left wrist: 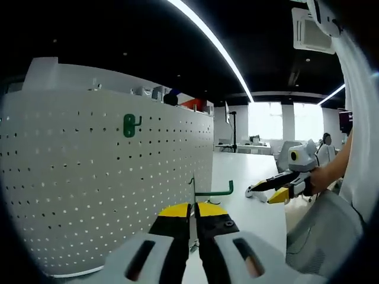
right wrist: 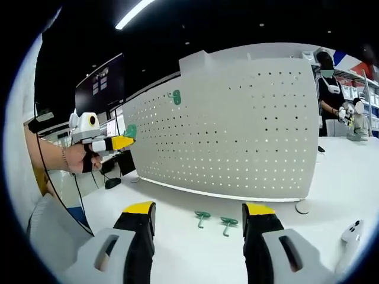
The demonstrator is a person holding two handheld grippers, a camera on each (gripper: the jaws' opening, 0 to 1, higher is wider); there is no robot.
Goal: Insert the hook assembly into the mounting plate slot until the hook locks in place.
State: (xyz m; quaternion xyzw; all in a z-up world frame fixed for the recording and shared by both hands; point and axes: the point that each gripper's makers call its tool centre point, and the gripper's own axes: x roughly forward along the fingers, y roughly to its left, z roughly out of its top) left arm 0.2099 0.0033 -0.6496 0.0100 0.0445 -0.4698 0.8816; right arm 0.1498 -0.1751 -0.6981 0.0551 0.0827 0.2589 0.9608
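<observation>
Pegboard [left wrist: 106,177] stands upright on the white table [left wrist: 249,195], a tall white panel full of small holes, and one green hook [left wrist: 130,125] already hangs high on its face. In the left gripper view the left gripper [left wrist: 193,220] has its yellow-tipped jaws pressed together on a second green hook [left wrist: 212,190], whose thin wire arm sticks out sideways just beside the panel, not yet touching it. Off to the right, a hand holds the right gripper [left wrist: 263,193] low over the table, well apart from the board.

From the right gripper view the right gripper [right wrist: 200,208] has its jaws spread wide with nothing between them. Beyond them two loose green hooks [right wrist: 202,217] [right wrist: 228,223] lie on the table near the foot of the pegboard [right wrist: 237,130]. The hung hook [right wrist: 175,97] shows near the panel's upper corner. At left the left gripper [right wrist: 124,141] is raised with a green piece at its tip.
</observation>
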